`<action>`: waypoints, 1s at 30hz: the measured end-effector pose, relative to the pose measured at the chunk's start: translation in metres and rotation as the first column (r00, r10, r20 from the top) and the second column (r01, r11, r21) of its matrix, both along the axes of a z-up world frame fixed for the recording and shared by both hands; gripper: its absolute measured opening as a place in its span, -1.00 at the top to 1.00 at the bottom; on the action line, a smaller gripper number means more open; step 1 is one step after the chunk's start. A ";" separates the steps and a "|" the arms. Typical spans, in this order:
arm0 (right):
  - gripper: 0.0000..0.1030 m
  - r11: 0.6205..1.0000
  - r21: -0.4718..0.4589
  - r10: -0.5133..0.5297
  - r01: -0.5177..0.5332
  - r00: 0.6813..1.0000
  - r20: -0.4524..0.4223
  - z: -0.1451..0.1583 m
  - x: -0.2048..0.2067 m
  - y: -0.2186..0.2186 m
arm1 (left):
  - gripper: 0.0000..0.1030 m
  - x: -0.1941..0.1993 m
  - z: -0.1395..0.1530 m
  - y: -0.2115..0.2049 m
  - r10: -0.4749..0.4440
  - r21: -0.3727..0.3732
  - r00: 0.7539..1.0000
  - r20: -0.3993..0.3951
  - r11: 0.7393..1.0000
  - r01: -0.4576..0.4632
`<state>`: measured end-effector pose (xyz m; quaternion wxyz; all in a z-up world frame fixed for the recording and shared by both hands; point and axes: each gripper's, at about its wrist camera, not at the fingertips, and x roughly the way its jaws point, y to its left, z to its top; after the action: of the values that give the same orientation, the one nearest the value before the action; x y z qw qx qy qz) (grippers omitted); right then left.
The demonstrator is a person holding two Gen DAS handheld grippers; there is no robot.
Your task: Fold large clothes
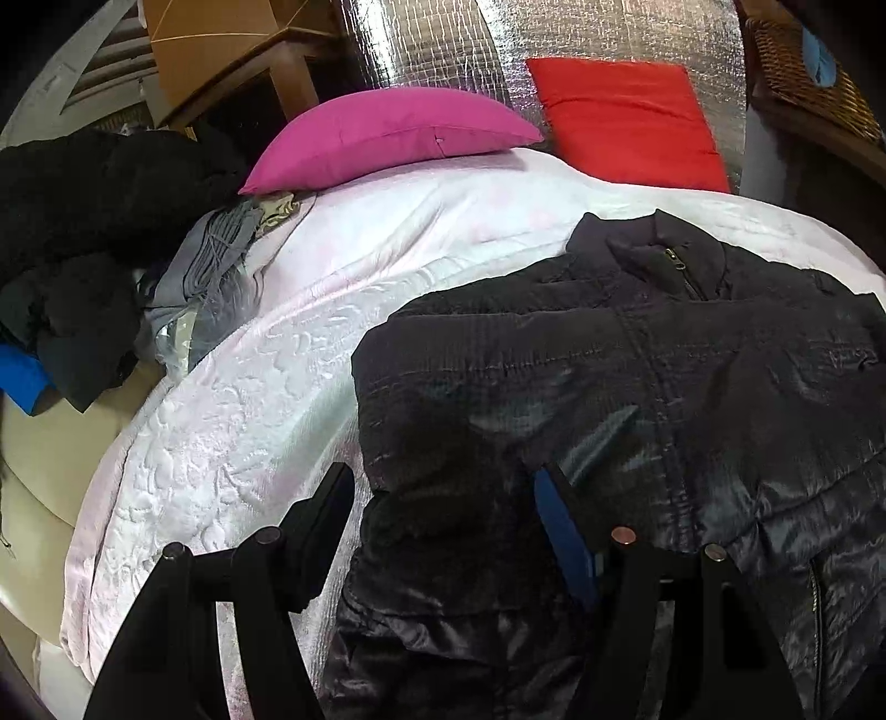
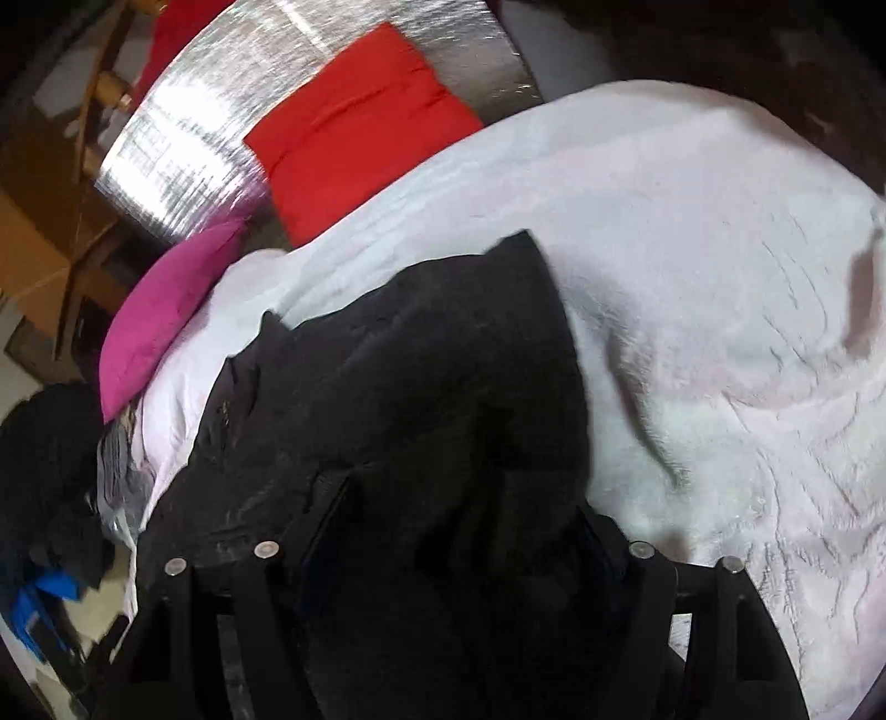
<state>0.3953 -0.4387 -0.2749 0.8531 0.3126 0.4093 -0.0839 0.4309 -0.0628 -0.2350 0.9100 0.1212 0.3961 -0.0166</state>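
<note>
A large dark puffer jacket (image 1: 637, 387) lies spread on the white quilted bedspread (image 1: 266, 399), collar and zipper toward the far side. My left gripper (image 1: 443, 487) is open, its fingers straddling the jacket's near left sleeve edge without closing on it. In the right wrist view the jacket (image 2: 415, 399) fills the centre. My right gripper (image 2: 465, 509) is open too, and dark jacket fabric lies between its fingers; whether it touches them is unclear. That view is blurred.
A magenta pillow (image 1: 387, 138) and a red pillow (image 1: 631, 122) lie at the head of the bed against a silver foil panel (image 1: 443, 39). A pile of dark and grey clothes (image 1: 111, 266) sits at the left edge. Wooden furniture (image 1: 221, 44) stands behind.
</note>
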 end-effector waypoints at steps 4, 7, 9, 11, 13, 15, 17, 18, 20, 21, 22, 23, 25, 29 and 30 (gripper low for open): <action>-0.19 0.994 -0.101 0.048 -0.041 0.997 0.064 0.020 -0.005 0.017 | -0.34 0.003 0.001 -0.003 0.009 -0.001 1.000 0.000 1.000 -0.009; -0.18 0.987 -0.150 0.066 -0.055 0.995 0.070 0.024 -0.005 0.025 | -0.35 0.006 0.000 -0.005 0.007 0.005 1.000 -0.003 1.000 -0.007; -0.18 0.978 -0.197 0.061 -0.064 0.998 -0.020 0.009 0.003 0.028 | -0.47 0.010 -0.003 -0.005 0.011 0.011 1.000 -0.023 1.000 -0.011; -0.18 0.977 -0.199 0.063 -0.070 0.997 -0.038 0.004 0.005 0.029 | -0.57 0.019 -0.009 0.001 0.026 -0.011 0.997 -0.070 1.000 -0.027; -0.19 0.981 -0.179 0.068 -0.073 0.997 -0.036 0.011 0.004 0.028 | -0.57 0.027 -0.010 0.012 0.034 -0.080 0.993 -0.116 0.996 -0.043; -0.21 0.986 -0.145 0.077 -0.079 0.997 -0.018 0.018 0.000 0.024 | -0.57 0.034 -0.010 0.025 0.039 -0.180 0.986 -0.163 0.981 -0.069; -0.27 0.989 -0.123 0.081 -0.082 0.997 -0.017 0.020 -0.007 0.017 | -0.57 0.038 -0.011 0.036 0.042 -0.270 0.979 -0.198 0.958 -0.095; -0.28 0.990 -0.115 0.076 -0.078 0.997 -0.016 0.021 -0.011 0.013 | -0.57 0.039 -0.012 0.040 0.043 -0.301 0.976 -0.213 0.948 -0.108; -0.31 0.994 -0.091 0.064 -0.064 0.998 -0.001 0.021 -0.019 0.007 | -0.41 0.038 -0.015 0.044 0.042 -0.343 0.972 -0.229 0.931 -0.121; -0.37 0.996 -0.074 0.055 -0.054 0.998 0.008 0.020 -0.024 0.002 | -0.31 0.037 -0.016 0.043 0.045 -0.340 0.973 -0.227 0.933 -0.122; -0.40 0.998 -0.053 0.044 -0.043 0.999 0.016 0.019 -0.027 -0.002 | -0.21 0.036 -0.017 0.040 0.056 -0.311 0.975 -0.216 0.942 -0.123; -0.41 0.999 -0.034 0.037 -0.036 0.999 0.021 0.017 -0.028 -0.004 | -0.17 0.035 -0.017 0.038 0.055 -0.296 0.977 -0.204 0.948 -0.115; -0.41 0.999 -0.006 0.043 -0.043 0.999 0.009 0.009 -0.026 -0.004 | -0.16 0.033 -0.019 0.030 0.059 -0.256 0.983 -0.177 0.961 -0.104; -0.37 0.984 -0.153 0.084 -0.093 0.994 -0.067 0.000 -0.018 0.018 | -0.16 0.030 -0.023 0.008 0.068 -0.112 0.990 -0.121 0.990 -0.082; -0.34 0.978 -0.184 0.089 -0.100 0.994 -0.066 0.004 -0.018 0.024 | -0.16 0.029 -0.020 0.005 0.071 -0.095 0.991 -0.116 0.992 -0.082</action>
<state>0.3773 -0.4151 -0.2708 0.8696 0.2086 0.4383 -0.0902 0.4595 -0.0579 -0.2554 0.8912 0.0595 0.4496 -0.0079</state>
